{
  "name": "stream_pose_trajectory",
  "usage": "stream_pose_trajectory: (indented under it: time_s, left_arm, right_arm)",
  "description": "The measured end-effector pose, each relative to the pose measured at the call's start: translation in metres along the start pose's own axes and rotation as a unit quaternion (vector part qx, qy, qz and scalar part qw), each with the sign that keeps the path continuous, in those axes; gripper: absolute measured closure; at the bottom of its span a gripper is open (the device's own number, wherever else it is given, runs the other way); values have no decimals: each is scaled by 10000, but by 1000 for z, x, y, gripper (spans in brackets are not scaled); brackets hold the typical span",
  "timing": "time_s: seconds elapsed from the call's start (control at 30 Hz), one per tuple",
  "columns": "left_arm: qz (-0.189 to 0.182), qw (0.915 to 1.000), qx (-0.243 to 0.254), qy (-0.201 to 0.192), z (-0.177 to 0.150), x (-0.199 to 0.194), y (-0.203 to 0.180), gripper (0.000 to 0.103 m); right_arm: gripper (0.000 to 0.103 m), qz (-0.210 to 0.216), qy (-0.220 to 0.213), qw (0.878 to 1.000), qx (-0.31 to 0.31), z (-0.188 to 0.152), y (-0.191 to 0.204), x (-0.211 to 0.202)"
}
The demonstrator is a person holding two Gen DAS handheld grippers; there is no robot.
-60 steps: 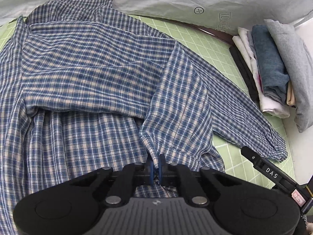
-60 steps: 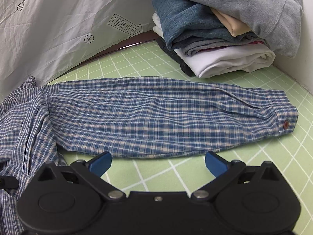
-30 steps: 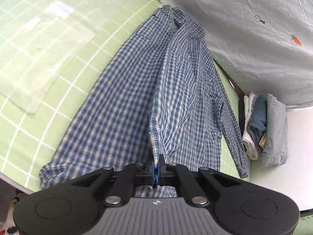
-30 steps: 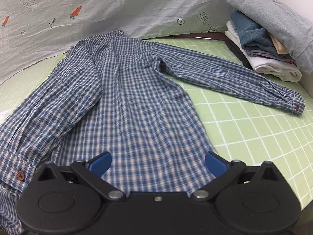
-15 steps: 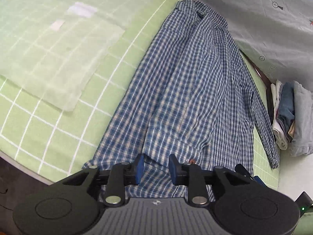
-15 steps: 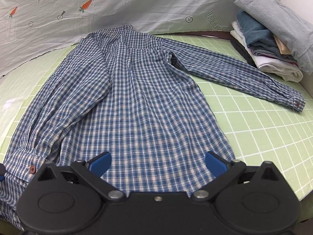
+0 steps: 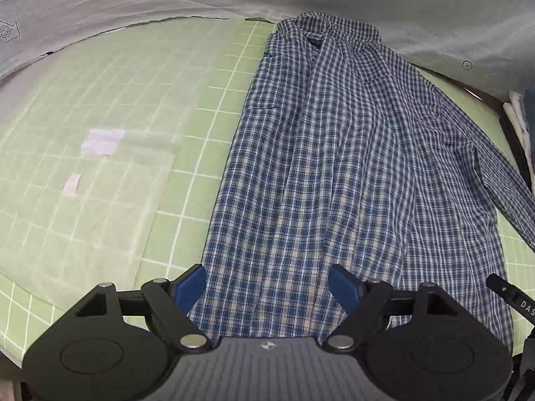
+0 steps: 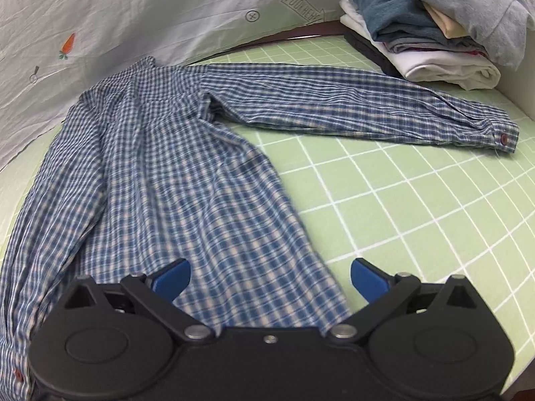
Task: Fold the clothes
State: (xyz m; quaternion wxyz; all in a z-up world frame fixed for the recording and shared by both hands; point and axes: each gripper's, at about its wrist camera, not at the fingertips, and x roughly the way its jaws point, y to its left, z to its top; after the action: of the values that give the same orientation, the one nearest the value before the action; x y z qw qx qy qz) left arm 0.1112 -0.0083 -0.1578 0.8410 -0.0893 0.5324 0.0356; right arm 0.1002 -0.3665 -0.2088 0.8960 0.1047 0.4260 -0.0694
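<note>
Green gridded mat (image 8: 418, 200) against pale printed sheet (image 8: 133, 10)

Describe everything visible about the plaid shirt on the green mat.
The plaid shirt is blue-and-cream checked woven cloth, long-sleeved, lying flat but wrinkled on the green grid mat, collar toward the pale backdrop sheet. One sleeve stretches out sideways toward the stack of folded clothes, its cuff fastened with a reddish button. The other sleeve lies along the body. Nothing grips it.
</note>
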Motion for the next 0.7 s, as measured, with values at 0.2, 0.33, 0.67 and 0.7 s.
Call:
stream_pose_trajectory:
  time_s: [0.2,0.33,0.67,0.7]
  left_arm:
    - [72,9999,-95,59,43,31,-12,19]
    - [97,9999,43,71,76,58,-29,19]
    - [277,9968,608,450,98,107,-57,2]
    - [289,9965,654,441,97,108,-58,0]
  right_arm:
    - [0,-484,-39,9980,407,29,-29,28]
    - [0,-864,-352,9926,780,55,-56,51]
    - [0,-1685,-1043,9581,2067,112,-143,86]
    - [0,-1723,-1137,9548,2139,114,-151,87]
